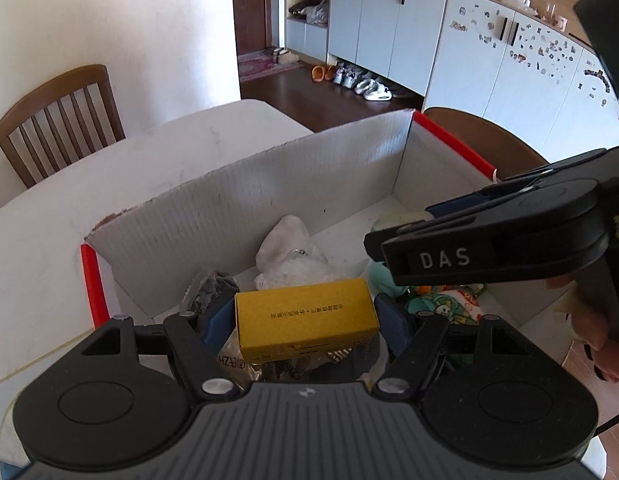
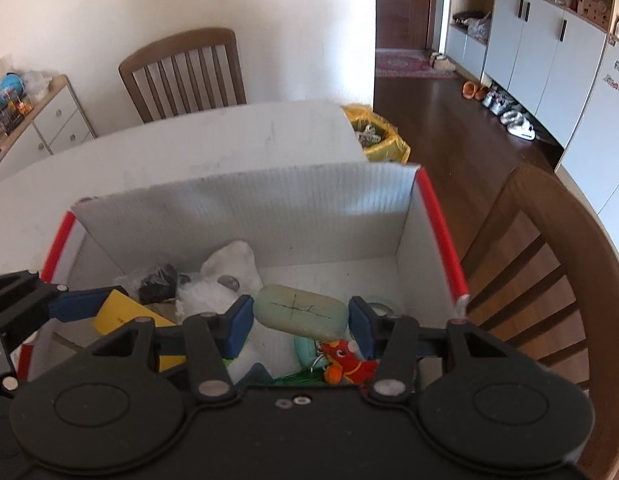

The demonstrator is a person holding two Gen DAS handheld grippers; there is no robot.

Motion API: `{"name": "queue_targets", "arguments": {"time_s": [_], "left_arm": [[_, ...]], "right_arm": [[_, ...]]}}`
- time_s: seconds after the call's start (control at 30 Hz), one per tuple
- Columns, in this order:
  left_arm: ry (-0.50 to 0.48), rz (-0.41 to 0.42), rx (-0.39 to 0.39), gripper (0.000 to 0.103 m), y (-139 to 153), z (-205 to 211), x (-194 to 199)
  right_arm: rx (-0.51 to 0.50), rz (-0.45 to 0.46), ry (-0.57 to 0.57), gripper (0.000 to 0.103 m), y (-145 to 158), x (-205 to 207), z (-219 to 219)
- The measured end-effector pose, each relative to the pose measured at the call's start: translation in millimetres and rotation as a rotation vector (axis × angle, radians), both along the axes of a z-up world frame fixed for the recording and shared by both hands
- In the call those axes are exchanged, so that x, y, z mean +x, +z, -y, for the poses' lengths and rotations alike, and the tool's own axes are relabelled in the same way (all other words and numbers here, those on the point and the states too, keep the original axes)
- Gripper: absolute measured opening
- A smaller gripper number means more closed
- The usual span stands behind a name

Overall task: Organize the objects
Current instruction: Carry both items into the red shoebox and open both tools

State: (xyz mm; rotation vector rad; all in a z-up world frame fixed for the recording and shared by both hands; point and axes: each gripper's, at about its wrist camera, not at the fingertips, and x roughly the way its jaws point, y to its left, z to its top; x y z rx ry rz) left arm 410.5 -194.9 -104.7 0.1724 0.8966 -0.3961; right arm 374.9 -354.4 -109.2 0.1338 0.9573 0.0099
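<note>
A white cardboard box with red edges point(image 1: 269, 184) point(image 2: 245, 208) stands on the white table and holds mixed items. My left gripper point(image 1: 305, 320) is shut on a yellow carton point(image 1: 305, 318) and holds it over the box; the carton also shows in the right wrist view point(image 2: 121, 314). My right gripper point(image 2: 301, 316) is shut on a pale green oval bar point(image 2: 301, 314) over the box's right half. The right gripper's body shows in the left wrist view point(image 1: 489, 248). In the box lie a white plush toy point(image 2: 229, 268), a dark packet point(image 2: 159, 278) and a red toy point(image 2: 345, 362).
Wooden chairs stand at the far side point(image 2: 185, 72) and the right side point(image 2: 549, 280) of the white table point(image 1: 109, 168). A yellow-lined bin point(image 2: 377, 136) stands on the floor past the table. Cabinets and shoes point(image 1: 365, 84) line the far wall.
</note>
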Motion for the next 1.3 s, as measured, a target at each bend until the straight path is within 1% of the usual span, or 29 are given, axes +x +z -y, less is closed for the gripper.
{"name": "queue_targets", "arguments": {"time_s": [0.2,0.33,0.4,0.53,0.57,0.6,0.7,0.77,0.8,1.2,1.23,1.3], "left_arm": [[0.0,-0.03,-0.016,0.074,-6,-3,5],[-0.012,-0.072,-0.005,0.074,-12,-1,8],[-0.013,-0.077,-0.006,0.074,-12,-1,9],[-0.014,-0.098,-0.01,0.074,-13,-2,12],[-0.012,-0.096,-0.012,0.074,-12,-3,12],[-0.012,-0.093,-0.014,0.074,-11,-2,12],[-0.015,-0.073,-0.02,0.075,-7,-4,8],[-0.011,-0.065,-0.034,0.08,-3,-7,5],[-0.004,-0.061,-0.044,0.08,-1,-8,3],[0.028,0.029,-0.119,0.08,34,-29,-23],[0.031,0.039,-0.126,0.08,37,-31,-27],[0.036,0.056,-0.139,0.08,42,-37,-33]], "right_arm": [[-0.001,-0.044,0.006,0.051,-14,5,-2],[-0.01,-0.091,0.01,0.051,-22,8,-5],[-0.006,-0.109,0.007,0.051,-27,8,-5],[0.0,-0.115,0.004,0.052,-26,10,-6],[0.004,-0.114,0.001,0.055,-26,9,-5],[0.006,-0.11,-0.001,0.058,-25,8,-4],[0.008,-0.096,-0.006,0.06,-21,3,-3],[0.015,-0.088,-0.006,0.061,-18,2,-1],[0.019,-0.082,-0.005,0.062,-15,1,1],[0.057,0.024,0.016,0.064,27,-34,3],[0.052,0.037,0.02,0.065,32,-39,2],[0.037,0.059,0.027,0.071,41,-47,-1]]}}
